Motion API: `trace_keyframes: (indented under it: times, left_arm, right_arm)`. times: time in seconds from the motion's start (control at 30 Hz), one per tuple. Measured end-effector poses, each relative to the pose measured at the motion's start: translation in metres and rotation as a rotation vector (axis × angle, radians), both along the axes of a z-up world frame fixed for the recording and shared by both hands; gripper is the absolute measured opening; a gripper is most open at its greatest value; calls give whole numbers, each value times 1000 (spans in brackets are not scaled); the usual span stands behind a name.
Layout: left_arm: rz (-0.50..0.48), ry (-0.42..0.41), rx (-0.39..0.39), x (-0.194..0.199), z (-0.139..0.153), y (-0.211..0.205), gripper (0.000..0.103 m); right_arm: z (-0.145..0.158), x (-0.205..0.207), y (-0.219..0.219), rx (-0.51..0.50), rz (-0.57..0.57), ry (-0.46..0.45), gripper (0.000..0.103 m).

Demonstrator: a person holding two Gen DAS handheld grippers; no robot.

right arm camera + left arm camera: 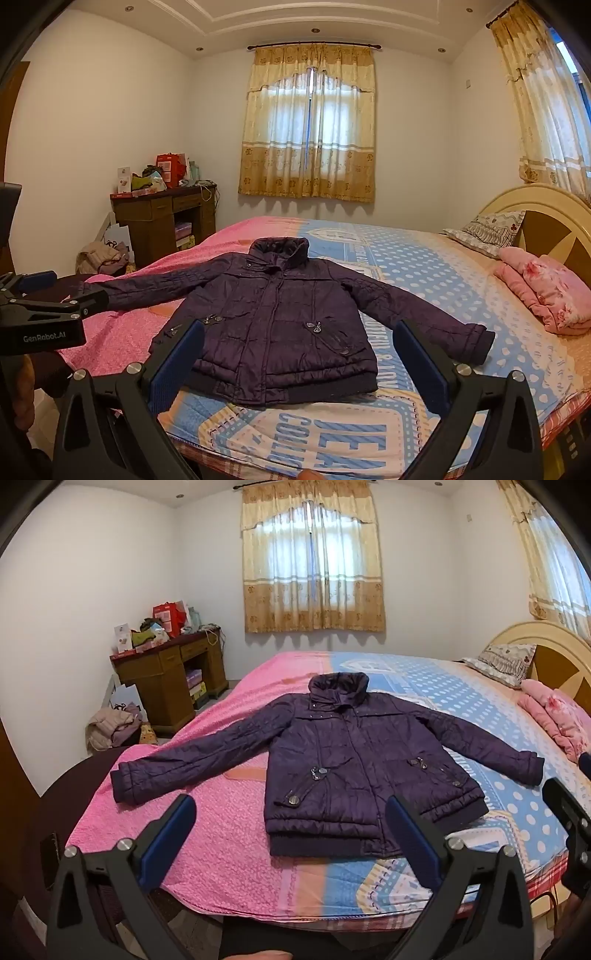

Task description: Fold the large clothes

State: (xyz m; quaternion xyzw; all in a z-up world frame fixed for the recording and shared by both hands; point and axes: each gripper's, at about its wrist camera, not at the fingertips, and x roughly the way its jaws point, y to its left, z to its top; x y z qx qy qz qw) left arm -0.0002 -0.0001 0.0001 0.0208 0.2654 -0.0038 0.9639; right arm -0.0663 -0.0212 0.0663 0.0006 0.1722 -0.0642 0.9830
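I held my left claw (291, 819) spread wide above the near edge of the bed (229, 849), pinching nothing, its blue pads framing the hem of the purple jacket (354, 760). That seemed a sensible ready stance: from there I could judge the whole garment before choosing a grip.

The jacket lay front up and zipped across the middle of the bed, collar (340, 686) towards the far window, hem towards me. The left sleeve (192, 760) stretched out flat over the pink blanket (177, 834), its cuff near the bed's edge. I judged it was spread that way so each sleeve could be brought in over the body, and that no fold had yet been made.

The right sleeve (417, 314) reached out over the blue dotted sheet (443, 266), angled down towards my right claw (299, 363). That claw was also spread and empty, hovering short of the hem, well placed, I thought, to take that cuff.

Farther right, a folded pink quilt (546, 291) sat by the headboard (546, 206), well apart from the jacket.
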Motion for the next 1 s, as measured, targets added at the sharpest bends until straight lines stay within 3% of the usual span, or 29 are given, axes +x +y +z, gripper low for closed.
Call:
trace_keyframes:
  times: [1.0]
  left_arm:
    - [12, -21, 13, 3, 2, 5, 103]
  right_arm:
    - [-11, 0, -4, 11, 11, 13, 102]
